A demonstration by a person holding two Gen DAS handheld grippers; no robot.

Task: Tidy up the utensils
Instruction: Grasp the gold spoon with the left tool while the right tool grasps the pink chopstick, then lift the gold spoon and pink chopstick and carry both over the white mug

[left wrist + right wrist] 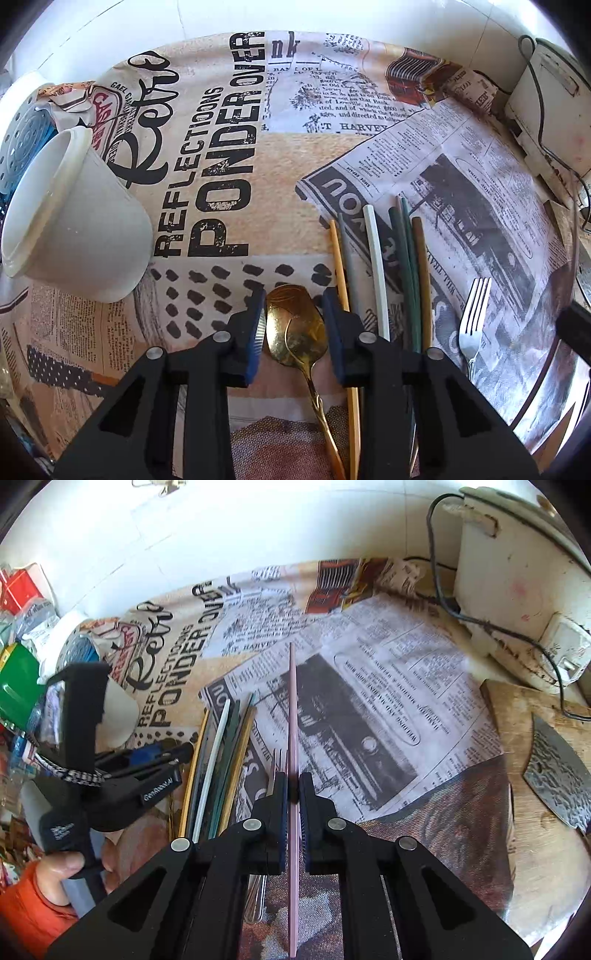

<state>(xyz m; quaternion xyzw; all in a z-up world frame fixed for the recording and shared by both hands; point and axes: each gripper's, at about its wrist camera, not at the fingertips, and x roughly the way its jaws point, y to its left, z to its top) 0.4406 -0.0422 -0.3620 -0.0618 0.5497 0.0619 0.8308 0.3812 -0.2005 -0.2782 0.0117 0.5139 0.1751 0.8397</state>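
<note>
A gold spoon (295, 332) lies on the printed cloth (221, 166), its bowl filling the gap between the blue pads of my left gripper (295, 314), which is shut on it. Just to its right lie several coloured chopsticks (376, 266) side by side, then a silver fork (474, 321) on the newspaper (461, 192). My right gripper (293, 790) is shut on a thin pink chopstick (292, 709) that points away above the newspaper (388, 701). The right wrist view also takes in the chopstick bundle (218, 760), the fork's tines (279, 758) and the left gripper (177, 753).
A white cup (74, 214) lies tilted at the left by a blue perforated holder (26, 140). A white appliance (509, 590) with a cable stands at the back right. A cleaver (557, 771) rests on a wooden board (535, 849). A hand in an orange sleeve (55, 871) holds the left gripper.
</note>
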